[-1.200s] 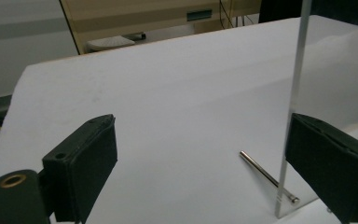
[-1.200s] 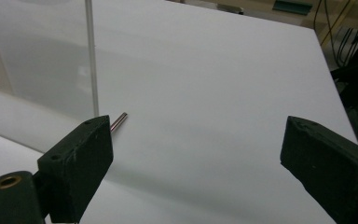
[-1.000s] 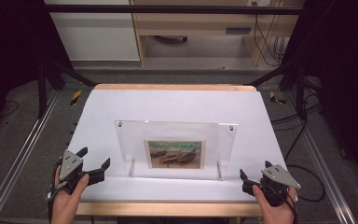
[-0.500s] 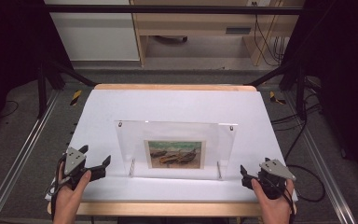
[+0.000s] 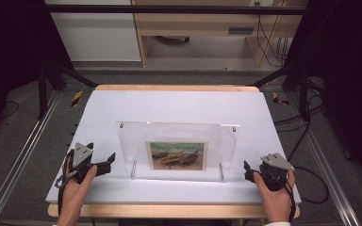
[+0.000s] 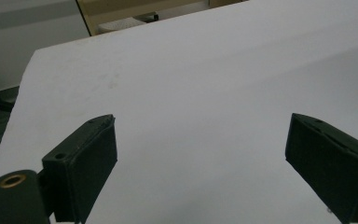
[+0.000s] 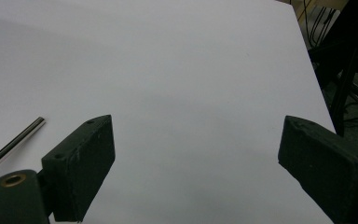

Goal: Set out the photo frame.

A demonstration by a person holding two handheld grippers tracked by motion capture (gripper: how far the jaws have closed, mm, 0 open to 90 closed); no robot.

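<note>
1 clear acrylic picture frame (image 5: 176,150) stands upright near the front middle of your white bench (image 5: 179,106), holding a small print of beached boats (image 5: 176,156) and resting on 2 metal pegs. Your left claw (image 5: 104,157) sits just left of it, your right claw (image 5: 246,170) just right, both with jaws spread wide on nothing. The frame's transparent edges are hard to trace.
</note>
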